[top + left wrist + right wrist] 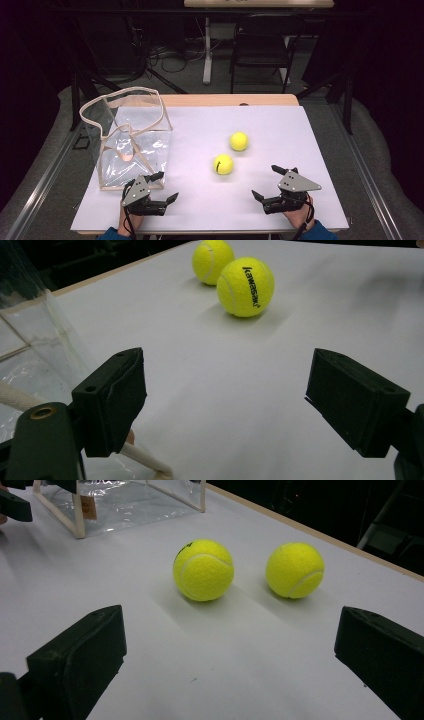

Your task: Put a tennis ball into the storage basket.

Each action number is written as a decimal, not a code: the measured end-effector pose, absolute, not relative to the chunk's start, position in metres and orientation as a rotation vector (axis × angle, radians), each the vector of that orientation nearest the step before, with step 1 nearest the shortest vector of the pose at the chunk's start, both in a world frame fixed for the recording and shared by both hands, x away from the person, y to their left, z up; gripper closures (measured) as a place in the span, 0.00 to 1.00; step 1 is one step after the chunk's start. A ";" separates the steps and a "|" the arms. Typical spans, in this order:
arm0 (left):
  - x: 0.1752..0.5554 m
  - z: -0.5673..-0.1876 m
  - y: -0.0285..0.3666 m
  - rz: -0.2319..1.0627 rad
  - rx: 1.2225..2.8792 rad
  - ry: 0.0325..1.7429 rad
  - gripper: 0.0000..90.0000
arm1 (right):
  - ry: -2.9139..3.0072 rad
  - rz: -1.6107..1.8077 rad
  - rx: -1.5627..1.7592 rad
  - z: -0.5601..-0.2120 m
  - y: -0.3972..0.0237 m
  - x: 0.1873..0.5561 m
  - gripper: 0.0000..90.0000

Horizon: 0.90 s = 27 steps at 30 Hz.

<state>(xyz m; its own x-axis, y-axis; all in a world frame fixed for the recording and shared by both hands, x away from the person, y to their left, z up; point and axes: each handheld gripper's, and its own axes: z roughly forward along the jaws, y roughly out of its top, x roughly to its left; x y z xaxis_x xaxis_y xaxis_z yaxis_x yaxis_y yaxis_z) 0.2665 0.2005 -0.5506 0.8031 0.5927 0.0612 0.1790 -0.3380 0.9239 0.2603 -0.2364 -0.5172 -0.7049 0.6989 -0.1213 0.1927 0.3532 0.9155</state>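
Two yellow tennis balls lie on the white table sheet (280,130). The nearer ball (223,164) (245,287) (203,570) carries black lettering; the farther ball (239,141) (212,261) (294,569) rests just behind it. A clear plastic bag with beige trim (130,137) (30,345) (115,500) stands upright and open-topped at the left. My left gripper (166,187) (225,405) is open near the front edge, beside the bag's front corner. My right gripper (266,182) (225,670) is open at the front right, its jaws facing the balls, nothing between them.
The wooden table edge (230,100) shows behind the sheet. Beyond it stand a dark folding chair (262,47), a white desk leg (207,50) and floor cables (165,57). Grey padding (380,165) flanks the table on both sides.
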 end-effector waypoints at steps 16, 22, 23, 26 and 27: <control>0.266 -0.552 0.200 0.469 1.912 0.572 0.18 | 2.216 1.309 0.773 -0.512 -0.214 0.284 0.00; 0.267 -0.552 0.199 0.462 1.910 0.562 0.18 | 2.246 1.290 0.758 -0.508 -0.204 0.292 0.00; 0.267 -0.552 0.199 0.462 1.910 0.562 0.18 | 2.246 1.290 0.758 -0.508 -0.204 0.292 0.00; 0.267 -0.552 0.199 0.462 1.910 0.562 0.18 | 2.246 1.290 0.758 -0.508 -0.204 0.292 0.00; 0.267 -0.552 0.199 0.462 1.910 0.562 0.18 | 2.246 1.290 0.758 -0.508 -0.204 0.292 0.00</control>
